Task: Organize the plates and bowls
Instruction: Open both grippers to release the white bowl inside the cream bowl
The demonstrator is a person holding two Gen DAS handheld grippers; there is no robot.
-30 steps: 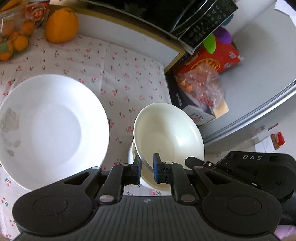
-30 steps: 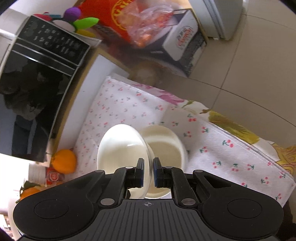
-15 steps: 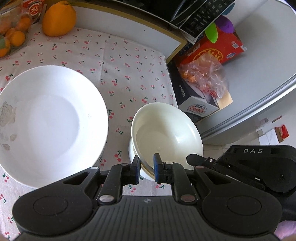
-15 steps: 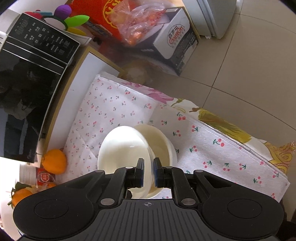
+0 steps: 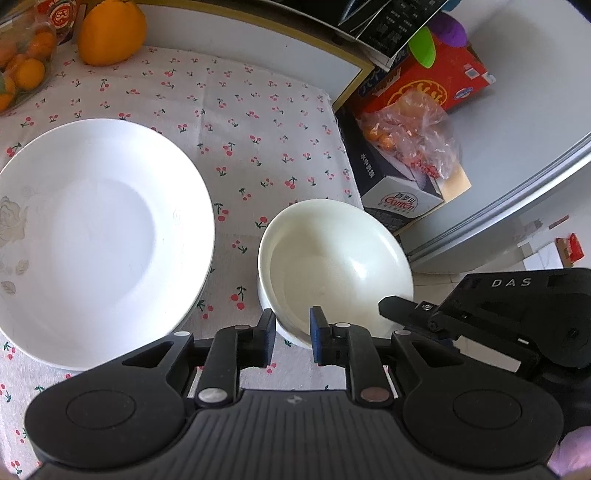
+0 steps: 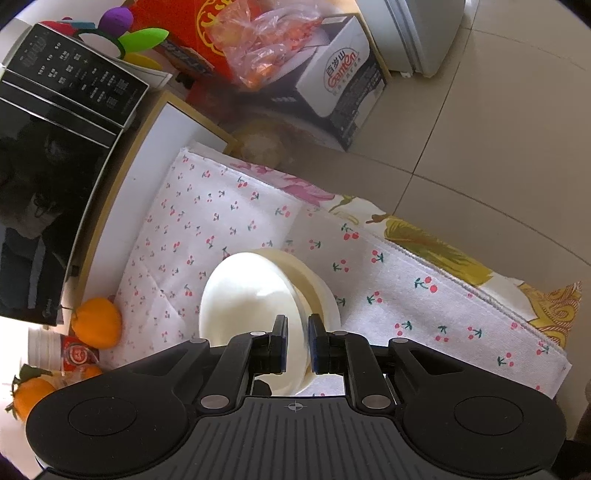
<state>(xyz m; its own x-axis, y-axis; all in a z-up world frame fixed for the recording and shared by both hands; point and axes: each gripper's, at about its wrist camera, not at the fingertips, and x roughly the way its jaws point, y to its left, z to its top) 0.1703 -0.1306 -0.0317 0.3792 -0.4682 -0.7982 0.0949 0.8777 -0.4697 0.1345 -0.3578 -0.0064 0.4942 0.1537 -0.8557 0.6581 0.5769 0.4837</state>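
Note:
A cream bowl [image 5: 332, 254] sits nested in a second cream bowl [image 5: 291, 334] on the cherry-print cloth, near the table's right edge. My left gripper [image 5: 292, 332] has parted from the top bowl's near rim, its jaws a little apart and empty. My right gripper [image 6: 297, 343] is shut on the top bowl's rim [image 6: 255, 295]; the lower bowl [image 6: 317, 291] shows beneath it. The right gripper's body [image 5: 498, 317] shows in the left wrist view. A large white plate [image 5: 92, 236] lies left of the bowls.
An orange [image 5: 110, 31] and a container of small oranges [image 5: 22, 62] stand at the back left. A microwave [image 6: 55, 155] stands behind the table. Boxes and a plastic bag [image 5: 410, 136] sit on the floor to the right, past the cloth's edge [image 6: 480, 295].
The top bowl has come down and settled level into the lower bowl. My left gripper has opened slightly and drawn back off the rim. The right gripper still holds the rim.

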